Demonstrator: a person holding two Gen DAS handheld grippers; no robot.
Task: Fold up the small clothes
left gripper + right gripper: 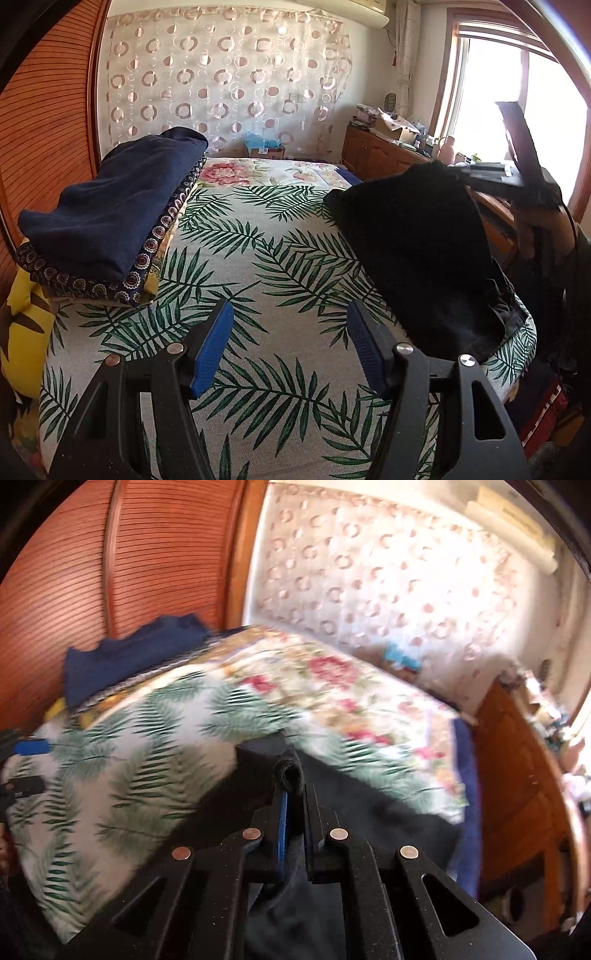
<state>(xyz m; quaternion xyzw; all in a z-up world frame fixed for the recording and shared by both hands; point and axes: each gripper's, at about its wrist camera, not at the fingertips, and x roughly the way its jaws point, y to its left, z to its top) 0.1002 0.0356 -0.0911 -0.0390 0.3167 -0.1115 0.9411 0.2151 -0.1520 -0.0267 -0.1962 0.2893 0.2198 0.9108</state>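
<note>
The left hand-held gripper [290, 349] points forward and somewhat downward, its blue-padded fingers [212, 349] standing well apart with nothing between them – it touches nothing. The right hand-held gripper [293, 775] is raised at the right of the left wrist view, a hand [535, 229] gripping its handle – its jaws are pinched tight on a fold of black garment [369, 812]

No readable text, label, brand or number anywhere; label on the far box [266, 150] too small to read.
</note>
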